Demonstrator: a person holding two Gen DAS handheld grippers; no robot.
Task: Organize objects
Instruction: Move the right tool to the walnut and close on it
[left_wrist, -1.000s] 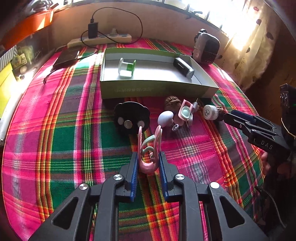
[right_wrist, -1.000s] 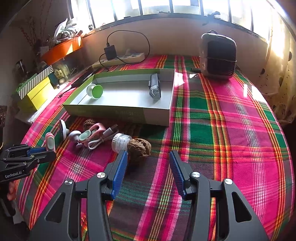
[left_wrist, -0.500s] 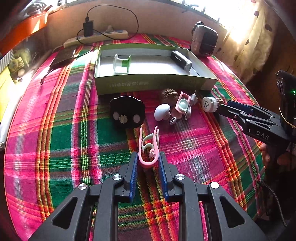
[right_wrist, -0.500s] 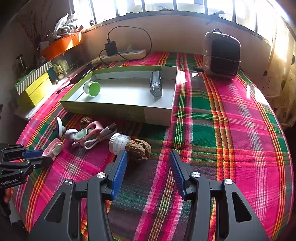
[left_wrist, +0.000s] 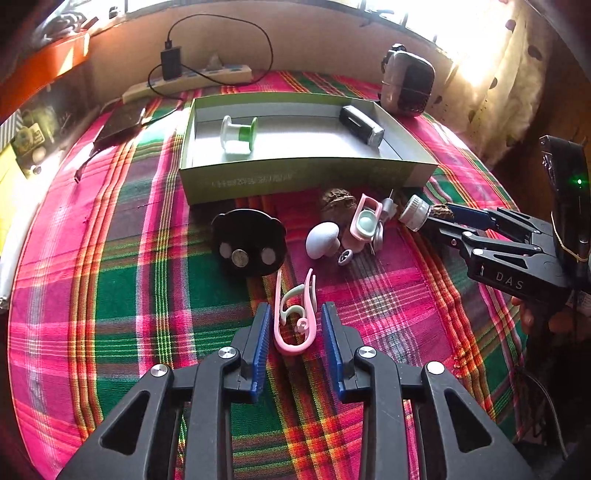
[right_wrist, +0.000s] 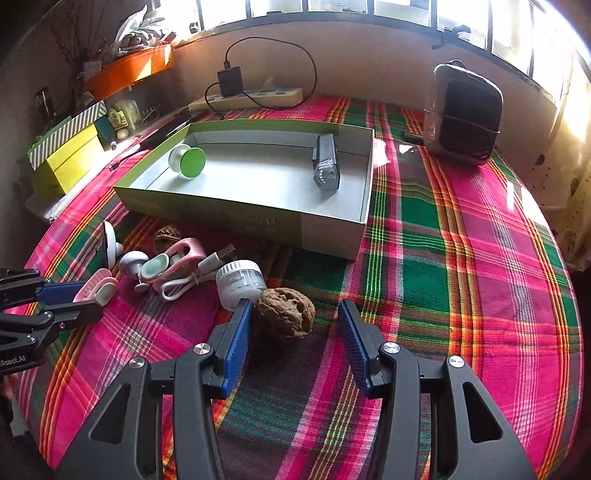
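Clip (left_wrist: 294, 317): pink, lying on the plaid cloth (left_wrist: 110, 280) between the fingers of the left gripper (left_wrist: 295, 343); jaws narrowly open, contact with the pads cannot be confirmed. In the right wrist view the clip is partly hidden behind those fingers. A black disc (left_wrist: 248, 242), white knob (left_wrist: 322, 239), cable, jar (right_wrist: 240, 282) and box (left_wrist: 303, 177) lie beyond. The clip's long axis runs away from the camera, closed bend nearest. Right gripper (right_wrist: 295, 325): jaws wide, straddling a walnut (right_wrist: 285, 311).

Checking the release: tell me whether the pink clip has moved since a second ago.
Yes. The pink clip went from upright to flat on the cloth, nearer the black disc.
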